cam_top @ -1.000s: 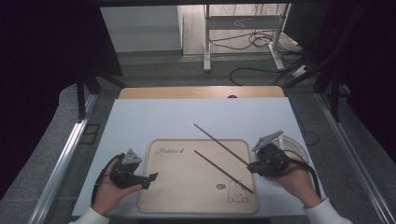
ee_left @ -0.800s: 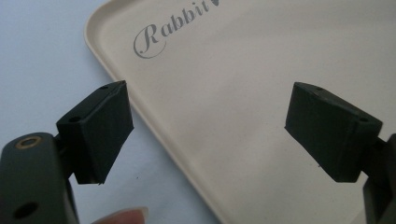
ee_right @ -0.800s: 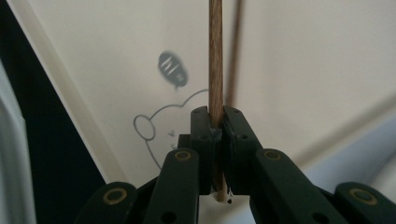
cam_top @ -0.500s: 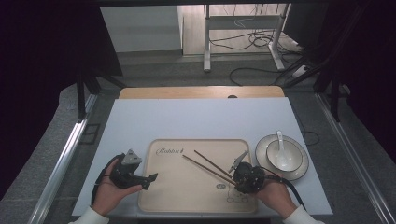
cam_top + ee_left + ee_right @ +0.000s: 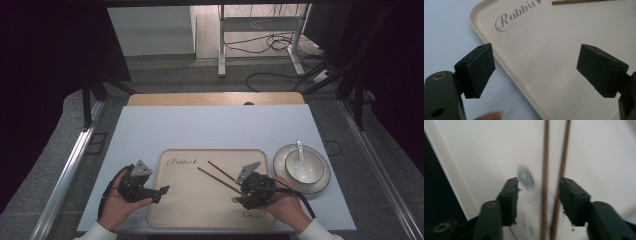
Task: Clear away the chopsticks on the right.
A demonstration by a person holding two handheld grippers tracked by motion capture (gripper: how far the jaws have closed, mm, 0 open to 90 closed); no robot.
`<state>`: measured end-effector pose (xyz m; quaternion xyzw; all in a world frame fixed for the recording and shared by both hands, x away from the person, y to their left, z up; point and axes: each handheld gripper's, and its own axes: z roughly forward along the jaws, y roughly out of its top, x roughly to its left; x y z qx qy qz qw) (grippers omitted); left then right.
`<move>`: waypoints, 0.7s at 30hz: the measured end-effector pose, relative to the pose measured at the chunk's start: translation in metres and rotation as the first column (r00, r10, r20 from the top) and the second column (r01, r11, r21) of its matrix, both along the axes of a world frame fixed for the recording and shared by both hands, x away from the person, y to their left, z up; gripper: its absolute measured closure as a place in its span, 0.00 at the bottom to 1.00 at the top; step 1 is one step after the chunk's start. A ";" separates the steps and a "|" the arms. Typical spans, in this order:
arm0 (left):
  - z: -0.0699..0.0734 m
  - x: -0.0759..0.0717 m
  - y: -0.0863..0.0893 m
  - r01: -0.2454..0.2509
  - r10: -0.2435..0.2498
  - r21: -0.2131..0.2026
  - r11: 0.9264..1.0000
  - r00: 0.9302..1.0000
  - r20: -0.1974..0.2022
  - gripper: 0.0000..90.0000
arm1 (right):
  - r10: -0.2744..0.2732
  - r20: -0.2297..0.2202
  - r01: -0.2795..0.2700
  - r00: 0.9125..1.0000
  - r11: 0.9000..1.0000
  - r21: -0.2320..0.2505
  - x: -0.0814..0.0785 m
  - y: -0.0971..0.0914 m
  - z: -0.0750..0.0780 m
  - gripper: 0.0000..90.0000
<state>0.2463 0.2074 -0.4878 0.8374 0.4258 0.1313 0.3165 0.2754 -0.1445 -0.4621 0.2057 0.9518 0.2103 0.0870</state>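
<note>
Brown wooden chopsticks lay between our right claw's jaws, which had just been opening, on the beige tray; our left claw stood spread.

- Two brown chopsticks, side by side on the tray.
- One cream tray printed with the word "Rabbit".
- One plate with a dark rim, right of the tray.
- One white bowl on that plate.
- One white spoon in the bowl.
- Two hand-held grippers: the left gripper and the right gripper.
- One white table.
</note>
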 end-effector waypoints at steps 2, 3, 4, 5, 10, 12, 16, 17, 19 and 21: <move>0.002 0.000 0.000 -0.001 0.002 -0.009 1.000 1.000 0.004 0.17 | 0.002 -0.011 -0.001 1.000 0.999 0.051 0.007 0.014 0.002 0.46; 0.002 0.000 0.000 -0.002 0.002 -0.012 1.000 1.000 0.005 0.17 | -0.004 -0.015 0.005 1.000 0.998 0.066 0.013 0.021 0.002 0.45; 0.002 0.000 0.000 -0.003 0.003 -0.012 1.000 1.000 0.004 0.17 | -0.006 -0.026 0.008 1.000 0.997 0.078 0.018 0.028 0.000 0.45; 0.001 0.000 0.001 -0.002 0.002 -0.010 1.000 1.000 0.002 0.17 | -0.005 -0.040 0.008 0.999 0.996 0.085 0.025 0.035 -0.002 0.47; 0.001 0.000 0.005 -0.016 0.016 -0.013 1.000 1.000 0.000 0.17 | 0.019 -0.124 -0.005 0.992 0.993 0.115 0.056 0.066 -0.017 0.79; 0.000 0.001 0.006 -0.017 0.017 -0.012 1.000 1.000 -0.003 0.17 | 0.034 -0.162 -0.015 0.986 0.993 0.118 0.072 0.084 -0.026 0.92; -0.002 0.000 0.008 -0.017 0.017 -0.006 1.000 1.000 -0.006 0.17 | 0.041 -0.158 -0.028 0.987 0.996 0.089 0.086 0.107 -0.035 0.99; -0.002 0.000 0.008 -0.017 0.017 -0.009 1.000 1.000 -0.004 0.17 | 0.041 -0.158 -0.028 0.987 0.996 0.089 0.086 0.107 -0.035 0.99; -0.001 -0.001 0.009 -0.017 0.017 -0.011 1.000 1.000 -0.001 0.17 | 0.040 -0.167 -0.026 0.985 0.996 0.087 0.091 0.116 -0.040 1.00; -0.001 -0.004 0.010 -0.014 0.014 -0.010 1.000 1.000 0.002 0.17 | 0.019 -0.146 -0.010 0.989 0.998 0.065 0.097 0.124 -0.046 1.00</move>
